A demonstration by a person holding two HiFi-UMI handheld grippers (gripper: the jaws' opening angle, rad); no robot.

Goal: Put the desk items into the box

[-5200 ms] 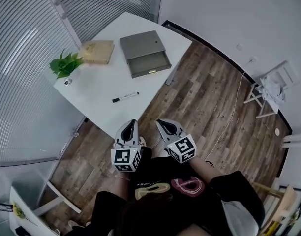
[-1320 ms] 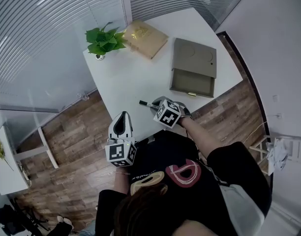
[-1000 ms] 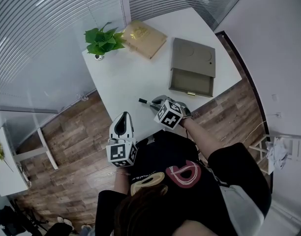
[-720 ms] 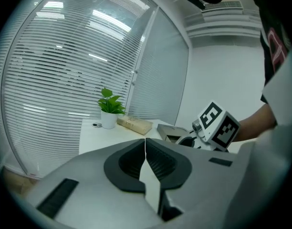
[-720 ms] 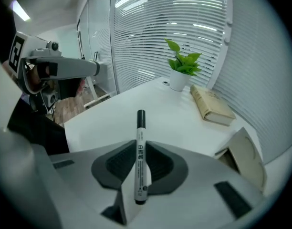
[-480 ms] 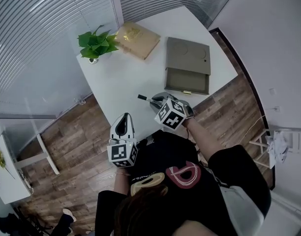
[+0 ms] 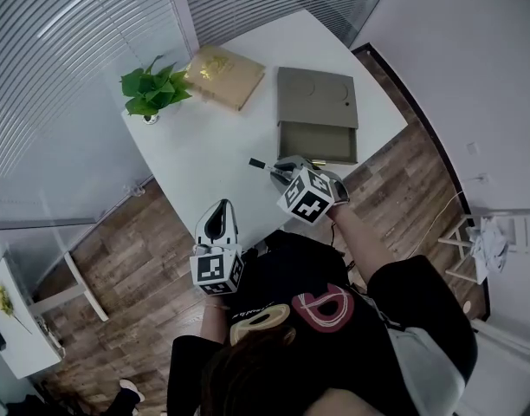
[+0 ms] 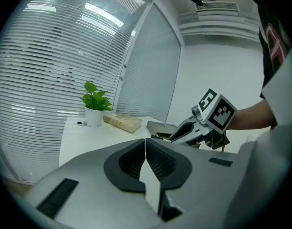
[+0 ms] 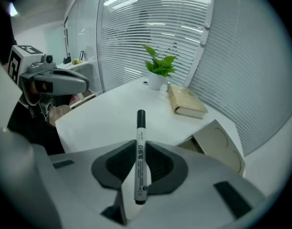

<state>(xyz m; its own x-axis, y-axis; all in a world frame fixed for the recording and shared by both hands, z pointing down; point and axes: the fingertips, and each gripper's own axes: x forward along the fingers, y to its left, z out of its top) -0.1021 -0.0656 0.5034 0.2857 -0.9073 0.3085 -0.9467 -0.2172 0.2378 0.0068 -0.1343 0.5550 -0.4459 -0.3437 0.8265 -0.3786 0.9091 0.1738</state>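
My right gripper is shut on a white marker with a black cap, lifted off the white desk; the cap end sticks out to the left past the jaws. The grey box with its open drawer lies just beyond the right gripper, at the desk's right side; it also shows at the right of the right gripper view as the box. My left gripper hangs shut and empty off the desk's near edge; its jaws meet with nothing between them.
A tan book lies at the far side of the desk, beside a small potted plant at the far left corner. Slatted glass walls stand behind the desk. Wooden floor surrounds it, and a white chair stands at the right.
The right gripper has risen with the marker and moved a little toward the box. The left gripper has drifted slightly. The view has shifted so the desk sits further left.
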